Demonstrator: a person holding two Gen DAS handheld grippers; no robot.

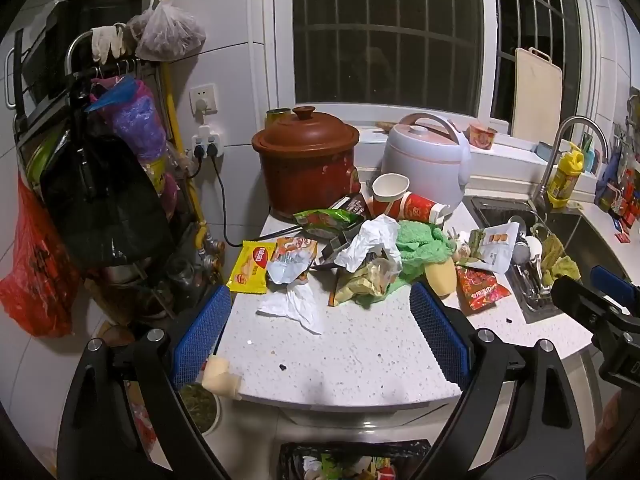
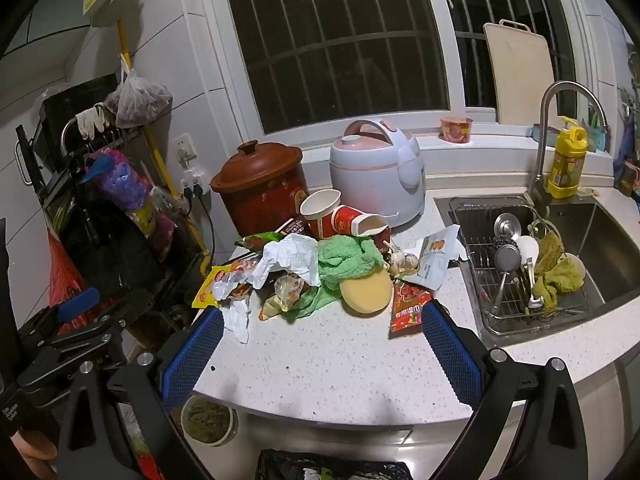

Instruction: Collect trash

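A heap of trash lies on the white speckled counter: a yellow wrapper, crumpled white paper, a white tissue, a red sachet, a white pouch, and red paper cups. The heap also shows in the right wrist view. A black-lined trash bin holding wrappers sits below the counter edge. My left gripper is open and empty, just short of the heap. My right gripper is open and empty, beside it.
A brown clay pot and a white rice cooker stand behind the heap. A green cloth and yellow sponge lie in it. The sink with a dish rack is at right. A rack with hanging bags is at left.
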